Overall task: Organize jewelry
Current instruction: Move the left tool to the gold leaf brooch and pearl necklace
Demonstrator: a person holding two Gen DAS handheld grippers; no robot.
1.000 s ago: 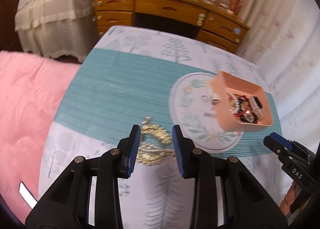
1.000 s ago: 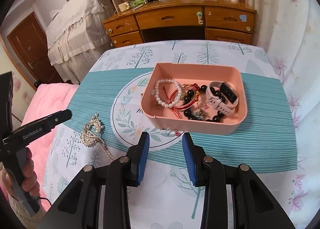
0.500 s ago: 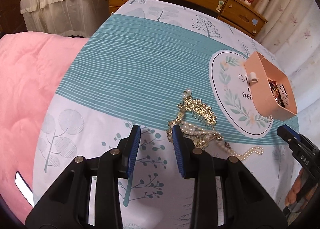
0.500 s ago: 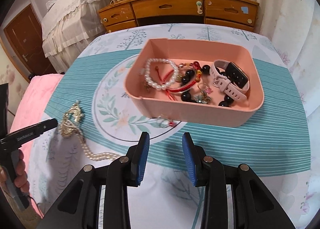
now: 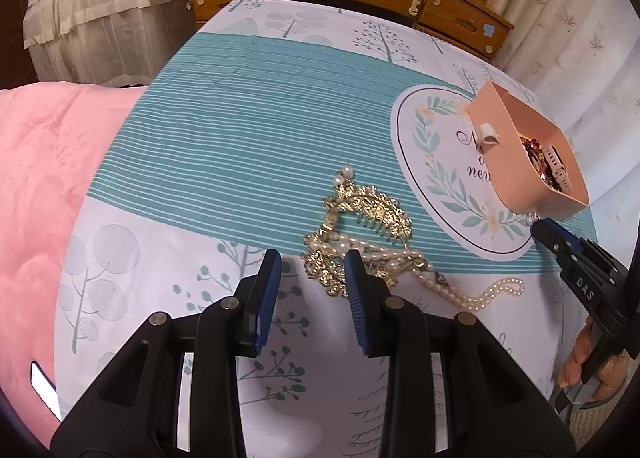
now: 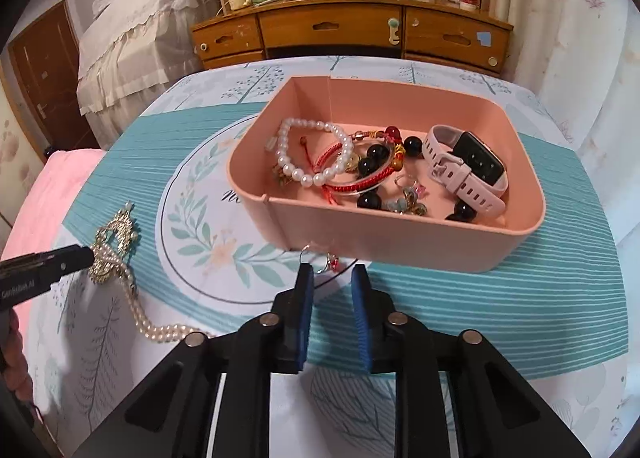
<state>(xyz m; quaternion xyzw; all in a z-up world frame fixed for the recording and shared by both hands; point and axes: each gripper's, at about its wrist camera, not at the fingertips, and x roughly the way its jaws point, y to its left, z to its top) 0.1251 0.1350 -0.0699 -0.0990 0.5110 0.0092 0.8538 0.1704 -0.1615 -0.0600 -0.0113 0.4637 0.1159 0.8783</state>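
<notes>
Honestly the snag risk is the gold comb and pearl strand (image 5: 360, 246) tangled left of the pink box (image 6: 400, 246): left gripper (image 5: 312, 282) gapes empty, right gripper (image 6: 331, 286) has just narrowed, nothing pinched, near the small ring (image 6: 326, 260).

Partly hidden behind the left gripper's right blue pad (image 5: 357, 290): the tangled gold comb and pearl strand (image 5: 360, 234). Cut off at the 3 o'clock edge of the oval medallion: cursive lettering (image 5: 474, 161), covered by the pink plastic tray (image 5: 496, 145). Too small to identify: tiny ring-like trinkets (image 6: 326, 260) just outside the tray's near wall. Cropped at 4 o'clock: fingers of a hand (image 5: 580, 362).
</notes>
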